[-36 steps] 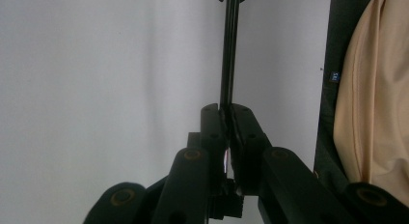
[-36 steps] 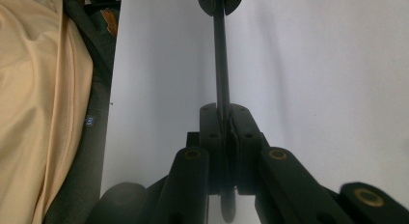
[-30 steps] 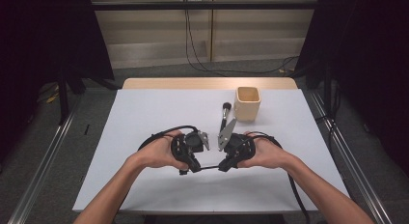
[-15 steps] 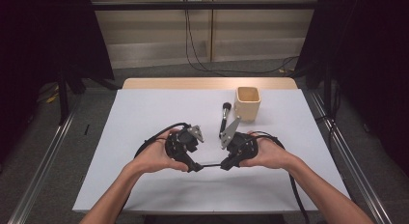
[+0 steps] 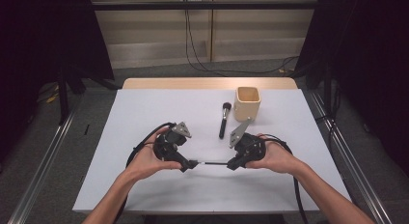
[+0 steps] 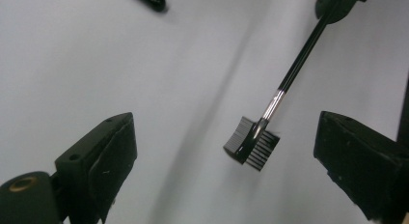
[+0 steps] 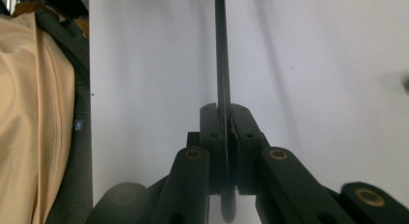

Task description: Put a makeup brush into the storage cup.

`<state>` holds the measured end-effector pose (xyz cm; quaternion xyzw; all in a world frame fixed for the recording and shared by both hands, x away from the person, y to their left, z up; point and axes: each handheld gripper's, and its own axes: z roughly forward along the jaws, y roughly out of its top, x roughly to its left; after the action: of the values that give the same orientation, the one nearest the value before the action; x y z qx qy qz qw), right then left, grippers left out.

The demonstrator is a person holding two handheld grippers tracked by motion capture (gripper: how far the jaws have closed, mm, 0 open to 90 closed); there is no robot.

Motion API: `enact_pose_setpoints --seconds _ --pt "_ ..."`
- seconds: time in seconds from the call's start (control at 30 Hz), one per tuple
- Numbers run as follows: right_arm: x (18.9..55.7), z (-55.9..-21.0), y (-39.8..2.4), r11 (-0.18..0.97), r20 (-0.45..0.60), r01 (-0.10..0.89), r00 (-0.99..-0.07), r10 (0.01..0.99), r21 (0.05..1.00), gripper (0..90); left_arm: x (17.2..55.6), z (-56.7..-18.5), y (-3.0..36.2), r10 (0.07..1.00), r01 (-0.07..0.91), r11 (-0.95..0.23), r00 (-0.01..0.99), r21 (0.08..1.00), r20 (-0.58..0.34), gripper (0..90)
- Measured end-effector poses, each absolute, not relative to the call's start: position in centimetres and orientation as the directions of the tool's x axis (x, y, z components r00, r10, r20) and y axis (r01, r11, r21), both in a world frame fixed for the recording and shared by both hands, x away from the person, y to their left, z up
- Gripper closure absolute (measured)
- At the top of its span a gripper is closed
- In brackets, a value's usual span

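My left gripper (image 5: 189, 164) has turned since a moment ago and now faces 3 o'clock; its jaws stand wide apart around the comb head of the thin brush (image 6: 252, 143). My right gripper (image 5: 233, 163) is clamped on the handle of this brush. I judge a handover comes next. At 12 o'clock lie the makeup brush (image 5: 224, 119) and cup (image 5: 247, 103).

The high view looks forward and down on the whole white counter (image 5: 144, 113). Both gripper views sit close above it, sharing the thin brush (image 6: 270, 122).
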<state>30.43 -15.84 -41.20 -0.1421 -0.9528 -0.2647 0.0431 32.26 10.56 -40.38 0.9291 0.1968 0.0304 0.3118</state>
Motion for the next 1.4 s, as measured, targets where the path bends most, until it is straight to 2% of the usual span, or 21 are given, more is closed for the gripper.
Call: enact_pose_setpoints --seconds 0.13,0.27,0.47,0.8,1.17,1.4 --pt "30.2 -41.1 -16.7 0.798 0.155 0.326 -0.945 0.287 0.506 85.6 31.9 -40.4 11.4 0.405 0.351 -0.694 0.912 0.629 -0.062 3.9" --pt "30.0 -41.3 -17.5 0.778 0.149 0.353 -0.934 0.324 0.519 85.6 31.7 -40.4 12.5 0.385 0.34 -0.674 0.919 0.656 -0.081 3.7" --pt "29.5 -41.7 -18.2 0.744 0.164 0.389 -0.918 0.36 0.543 85.5 30.2 -40.5 13.2 0.477 0.406 -0.607 0.874 0.683 -0.096 4.6" --pt "28.7 -42.6 -18.8 0.654 0.183 0.443 -0.885 0.427 0.613 85.6 28.7 -40.8 14.9 0.53 0.404 -0.522 0.843 0.751 -0.085 4.3" --pt "28.3 -42.8 -18.9 0.527 0.145 0.393 -0.881 0.45 0.754 85.6 28.3 -41.5 15.3 0.542 0.41 -0.489 0.834 0.77 -0.1 4.3" --pt "28.4 -43.3 -18.6 0.507 0.129 0.378 -0.879 0.46 0.775 85.6 28.3 -41.5 15.0 0.524 0.392 -0.493 0.847 0.777 -0.095 4.4"
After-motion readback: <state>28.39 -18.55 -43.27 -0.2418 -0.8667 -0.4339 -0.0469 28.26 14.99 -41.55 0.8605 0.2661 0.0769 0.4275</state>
